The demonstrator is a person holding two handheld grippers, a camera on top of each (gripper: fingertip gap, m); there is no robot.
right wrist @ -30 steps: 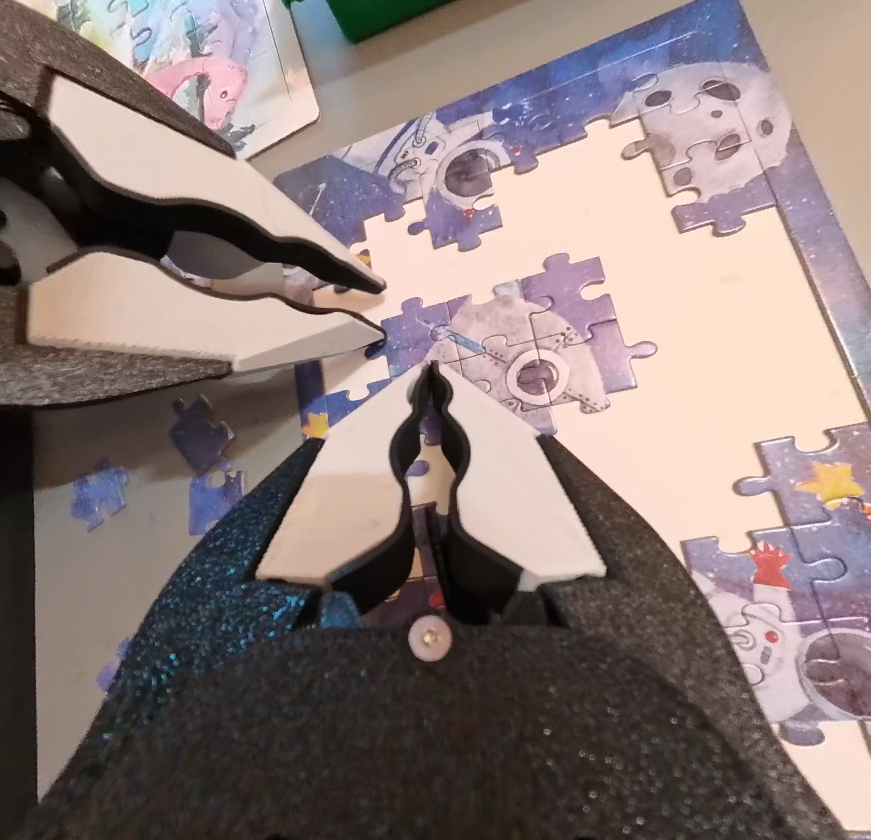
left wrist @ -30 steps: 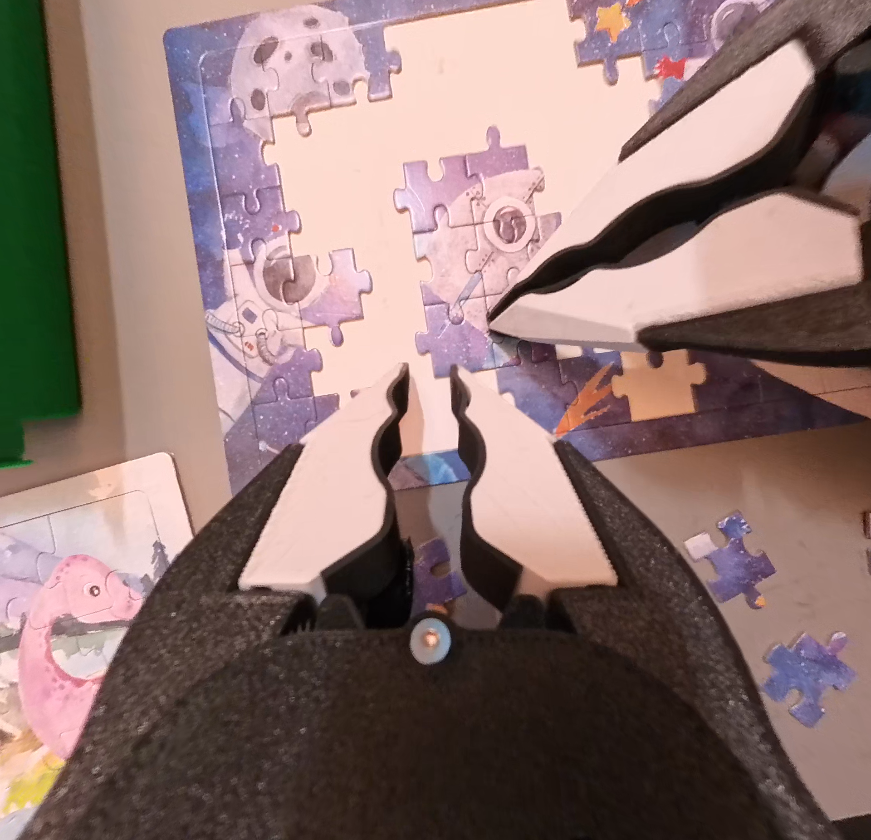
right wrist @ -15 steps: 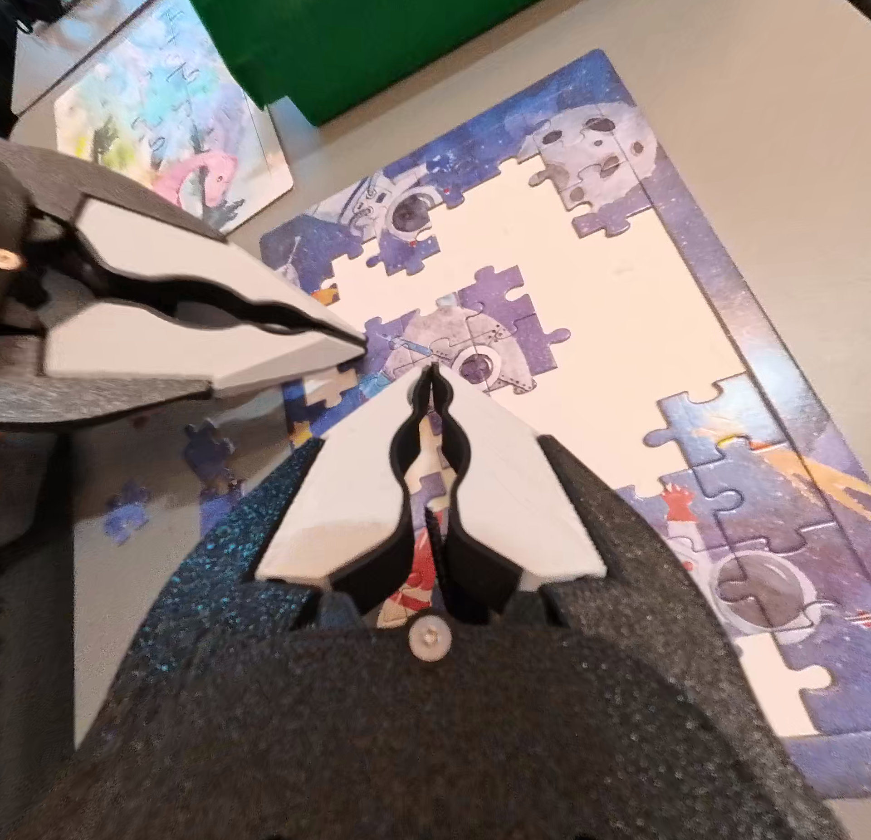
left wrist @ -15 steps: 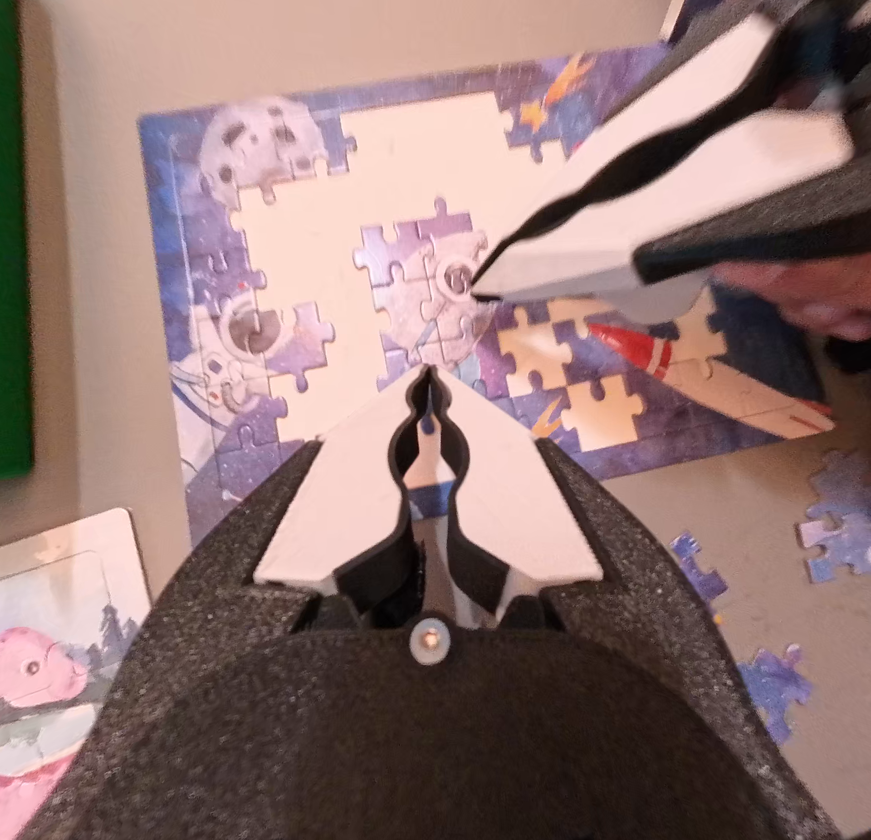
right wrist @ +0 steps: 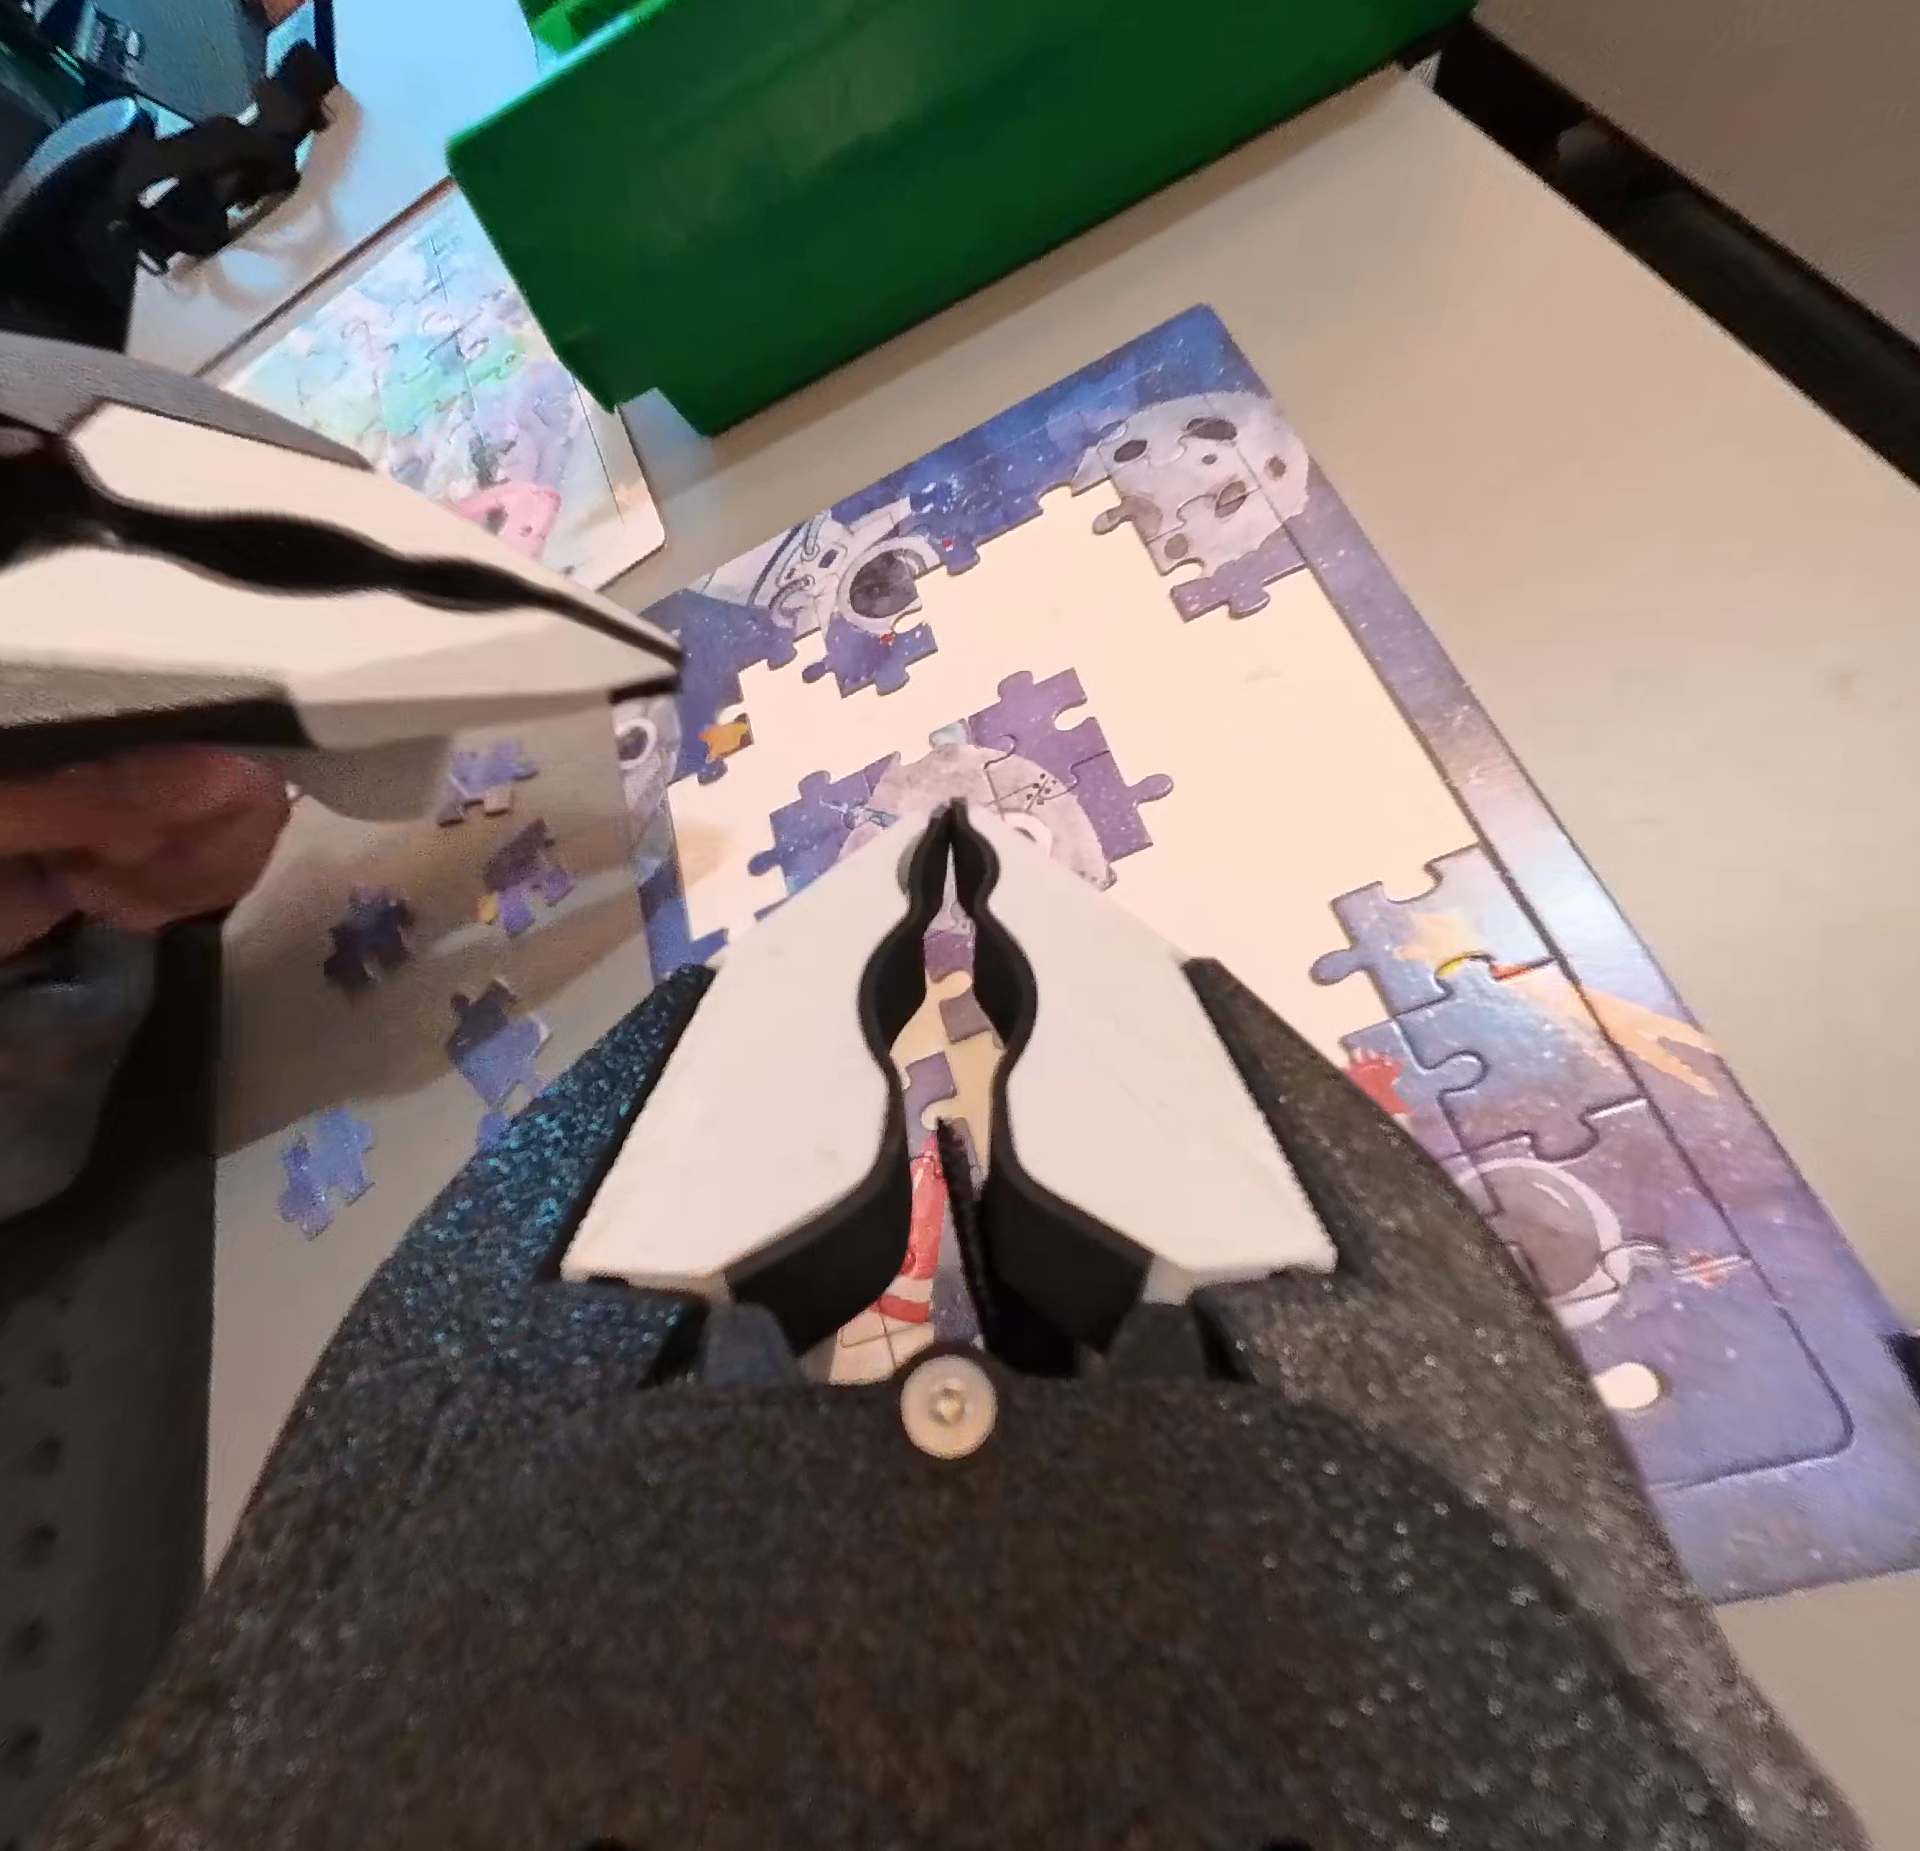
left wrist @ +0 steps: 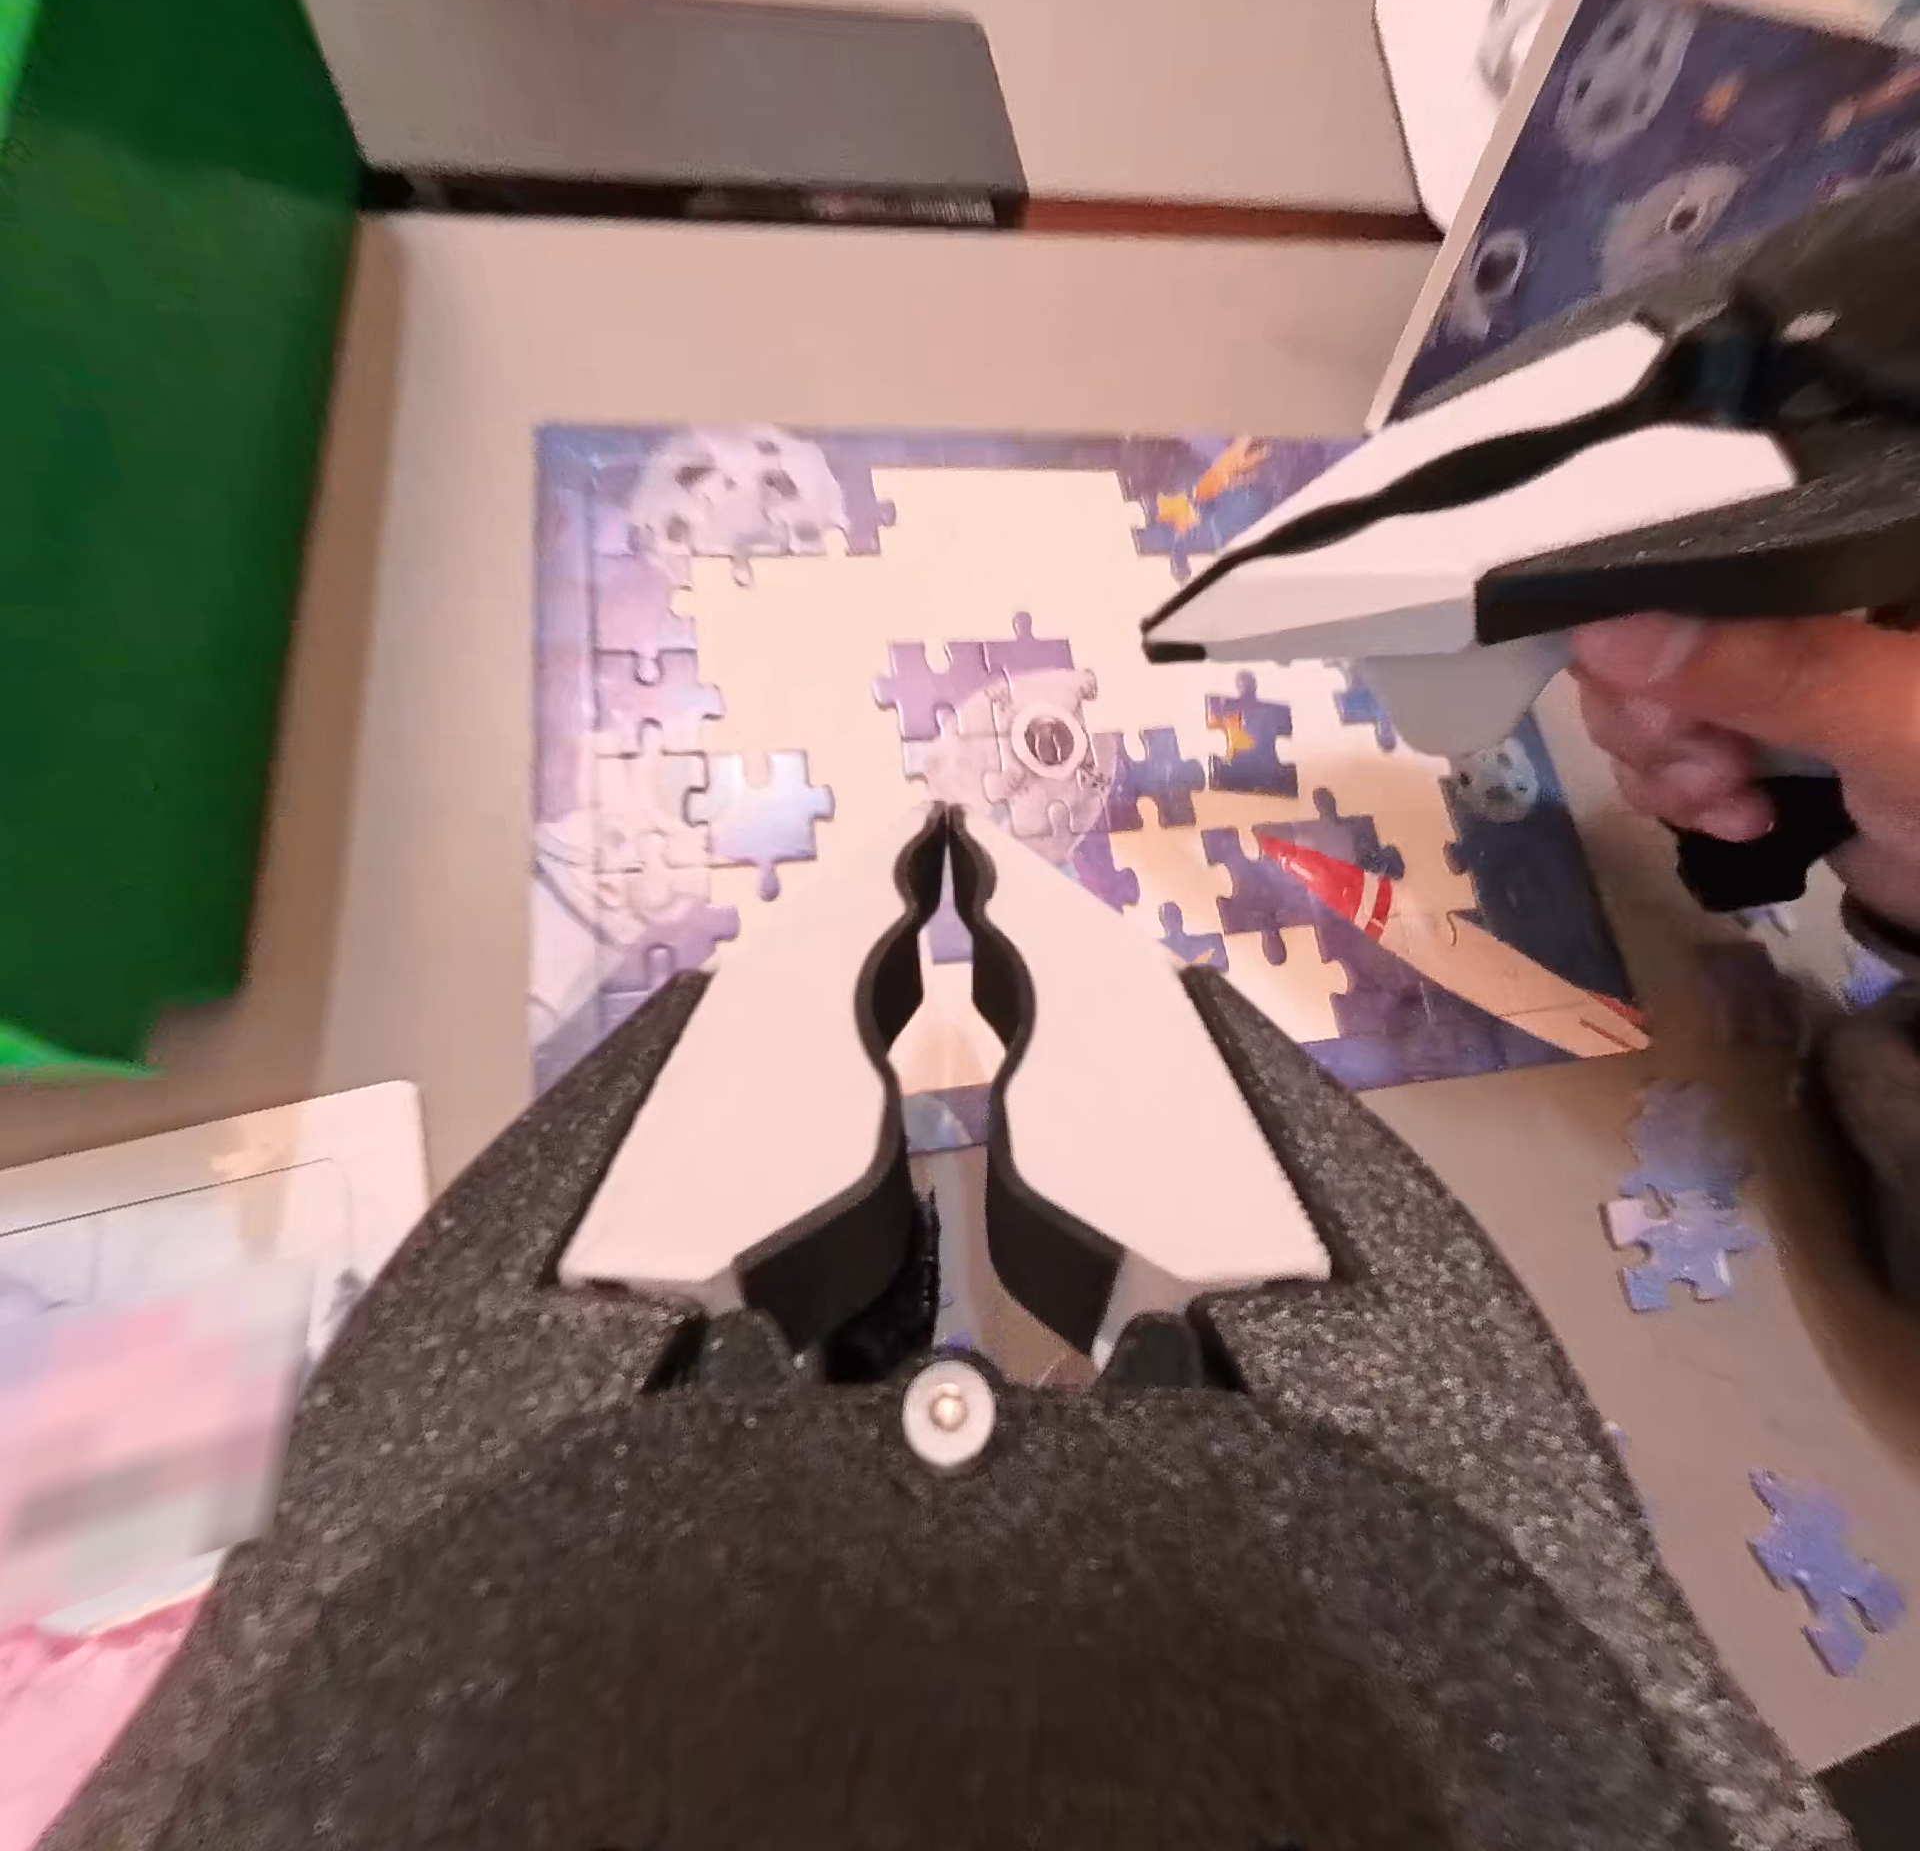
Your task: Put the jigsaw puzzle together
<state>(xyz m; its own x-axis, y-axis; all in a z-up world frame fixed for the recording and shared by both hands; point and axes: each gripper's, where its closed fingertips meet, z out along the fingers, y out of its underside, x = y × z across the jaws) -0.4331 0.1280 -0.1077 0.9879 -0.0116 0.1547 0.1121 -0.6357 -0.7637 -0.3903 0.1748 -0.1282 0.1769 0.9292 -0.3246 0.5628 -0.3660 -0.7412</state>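
A blue space-themed jigsaw puzzle [left wrist: 644, 658] lies flat on the pale table, partly filled, with a bare cream middle [left wrist: 987, 544]. It also shows in the right wrist view [right wrist: 1247, 721]. A joined cluster of purple pieces [left wrist: 987, 700] sits in the middle of it. My left gripper [left wrist: 943, 814] is shut and empty, raised above the puzzle's near side. My right gripper [right wrist: 951, 814] is shut and empty, raised above the cluster [right wrist: 1049, 762]. Several loose blue pieces [left wrist: 1683, 1230] lie on the table beside the puzzle, also in the right wrist view [right wrist: 509, 866].
A green box [left wrist: 156, 451] stands left of the puzzle; it also shows in the right wrist view [right wrist: 935, 139]. A second puzzle with a pink dinosaur [right wrist: 478, 451] lies near it. A puzzle box lid [left wrist: 1662, 191] leans at the back right. A hand [left wrist: 1714, 721] holds the right gripper.
Both grippers have risen well away from the puzzle. The left gripper, slightly open a second ago, has shut. The cluster of pieces stays on the board.
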